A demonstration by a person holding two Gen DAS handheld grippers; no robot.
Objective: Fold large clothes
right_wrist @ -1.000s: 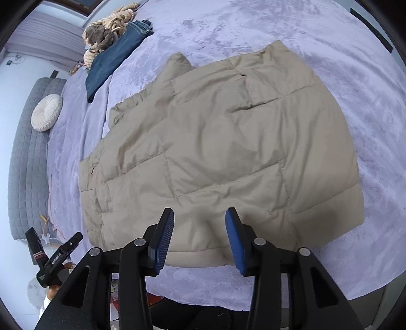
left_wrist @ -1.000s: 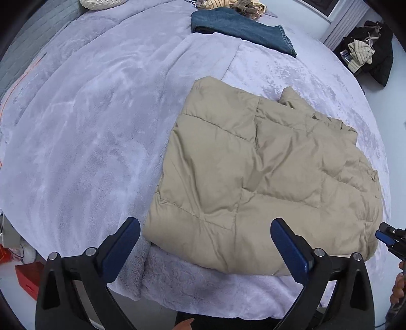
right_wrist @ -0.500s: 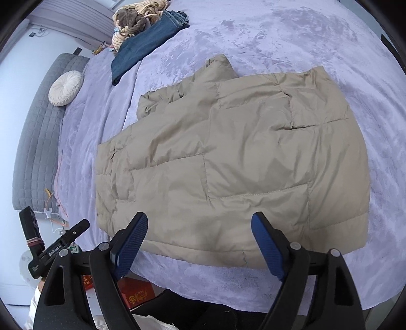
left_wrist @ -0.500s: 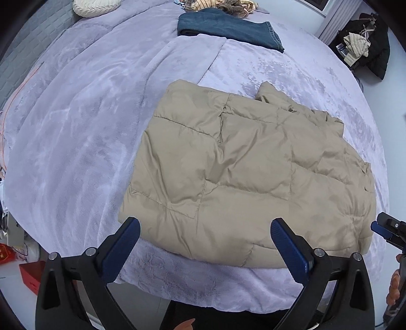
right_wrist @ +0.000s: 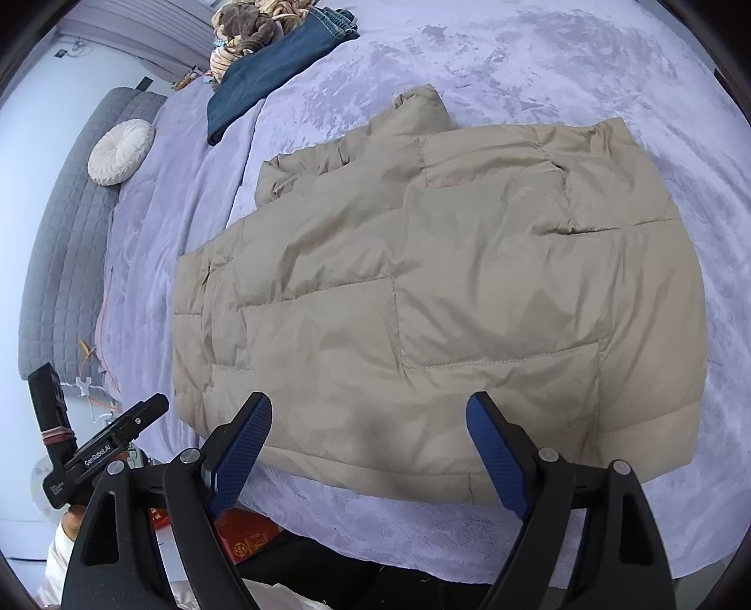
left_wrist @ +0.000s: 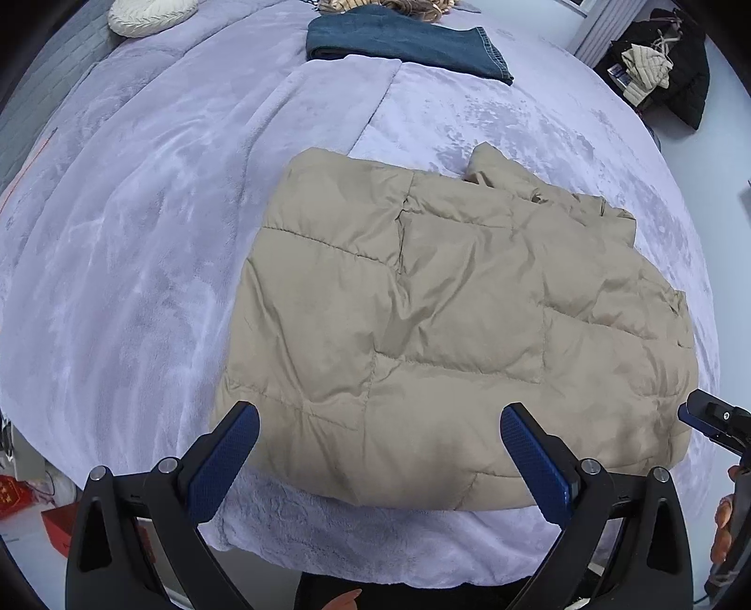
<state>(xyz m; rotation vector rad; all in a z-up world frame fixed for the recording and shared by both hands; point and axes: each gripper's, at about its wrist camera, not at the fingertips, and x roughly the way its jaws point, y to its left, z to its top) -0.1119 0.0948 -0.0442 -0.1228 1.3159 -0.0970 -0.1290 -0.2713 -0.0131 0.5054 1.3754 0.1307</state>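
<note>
A beige quilted puffer jacket (left_wrist: 450,324) lies folded into a rough rectangle on the lavender bed (left_wrist: 141,225); it also shows in the right wrist view (right_wrist: 446,300). My left gripper (left_wrist: 378,453) is open and empty, held above the jacket's near edge. My right gripper (right_wrist: 368,448) is open and empty, also above the near edge. The right gripper's tip shows at the right edge of the left wrist view (left_wrist: 713,420); the left gripper shows at the lower left of the right wrist view (right_wrist: 112,441).
Folded blue jeans (left_wrist: 403,40) and a heap of other clothes (right_wrist: 249,28) lie at the far side of the bed. A round white cushion (right_wrist: 121,151) rests by the grey headboard (right_wrist: 61,244). Dark clothes (left_wrist: 662,65) hang off to the right. A red box (right_wrist: 244,539) sits on the floor.
The right gripper has opened wide from nearly shut. Both grippers have pulled back from the jacket, which now lies flat and released.
</note>
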